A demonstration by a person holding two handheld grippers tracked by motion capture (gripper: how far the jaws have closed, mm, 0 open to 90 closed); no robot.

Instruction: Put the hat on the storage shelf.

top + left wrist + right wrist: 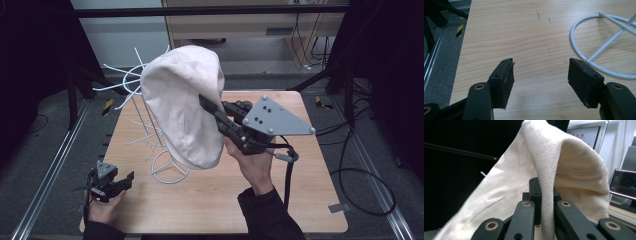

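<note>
High view: the right gripper (pixel 210 106) is holding a cream cloth cap (pixel 184 102) aloft, over the white wire stand (pixel 150 117) on the table (pixel 215 200). The cap's long axis is running steeply downward, draping past the stand's prongs. The left gripper (pixel 121 182) is idling low, near the table's front-left corner.

Left gripper view: its fingers (pixel 504 80) are standing spread apart, grasping nothing; the stand's ring base (pixel 579 53) is lying ahead to one side.

Right gripper view: fingers are pinching a fold of cap fabric (clenched firmly), the right hand being nearer.
</note>
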